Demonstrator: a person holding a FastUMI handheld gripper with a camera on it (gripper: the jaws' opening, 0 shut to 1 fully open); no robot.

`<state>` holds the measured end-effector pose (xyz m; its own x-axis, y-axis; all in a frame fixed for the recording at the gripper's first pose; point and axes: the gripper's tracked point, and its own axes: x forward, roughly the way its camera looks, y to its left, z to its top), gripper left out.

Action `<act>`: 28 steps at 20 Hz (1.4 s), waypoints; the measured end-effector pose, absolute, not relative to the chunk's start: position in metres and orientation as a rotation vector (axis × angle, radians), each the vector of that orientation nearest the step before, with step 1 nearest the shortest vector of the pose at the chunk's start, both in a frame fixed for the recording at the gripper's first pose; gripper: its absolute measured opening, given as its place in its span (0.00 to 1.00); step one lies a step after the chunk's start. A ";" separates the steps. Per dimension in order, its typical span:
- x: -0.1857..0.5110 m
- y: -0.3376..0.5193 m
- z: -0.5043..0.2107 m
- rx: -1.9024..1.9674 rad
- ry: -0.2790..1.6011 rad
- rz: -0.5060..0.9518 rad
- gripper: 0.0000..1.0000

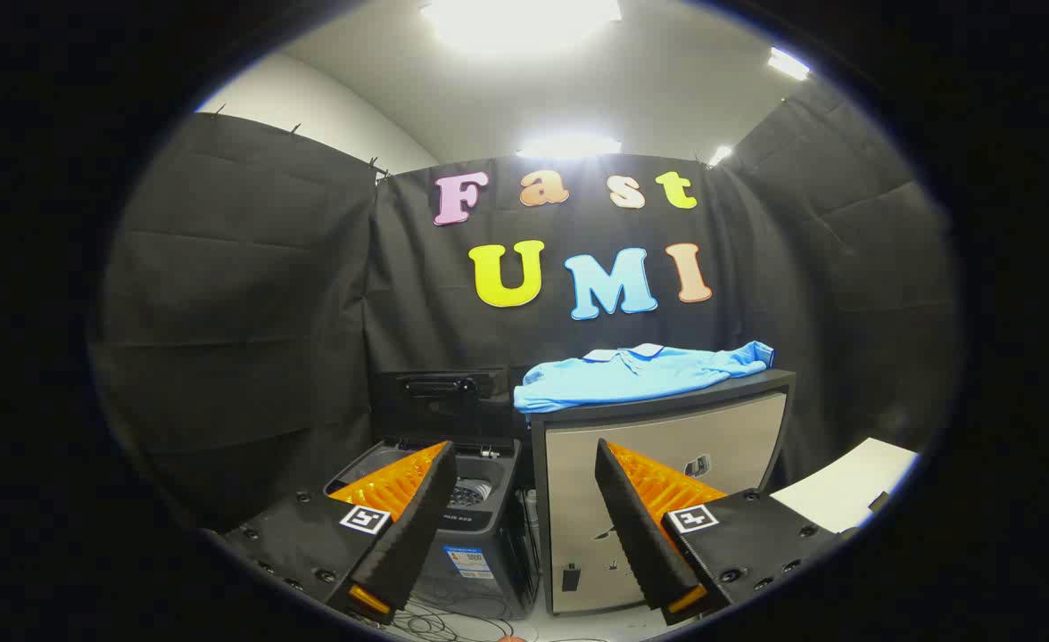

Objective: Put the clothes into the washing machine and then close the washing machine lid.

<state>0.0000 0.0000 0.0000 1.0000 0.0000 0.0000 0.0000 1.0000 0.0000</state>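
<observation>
Shirt (636, 374) atop cabinet (658, 499); hand-held gripper (522, 486) spread, empty.

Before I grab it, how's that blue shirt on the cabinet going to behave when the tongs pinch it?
The blue shirt lies limp and rumpled on the cabinet, so it will probably sag and trail from the pinch. It looks thin, likely light. One edge droops over the cabinet's front, so it may slide off easily. The tongs are open, well short of it.
</observation>
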 end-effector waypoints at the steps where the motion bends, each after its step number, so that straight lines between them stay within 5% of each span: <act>1: -0.002 0.000 -0.001 -0.003 0.002 -0.002 0.97; 22: -0.009 0.010 -0.001 -0.031 0.030 -0.030 0.97; 28: 0.015 0.013 0.021 -0.074 0.023 -0.136 0.97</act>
<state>0.0148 0.0132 0.0211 0.9905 -0.1361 -0.0175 0.1344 0.9881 -0.0755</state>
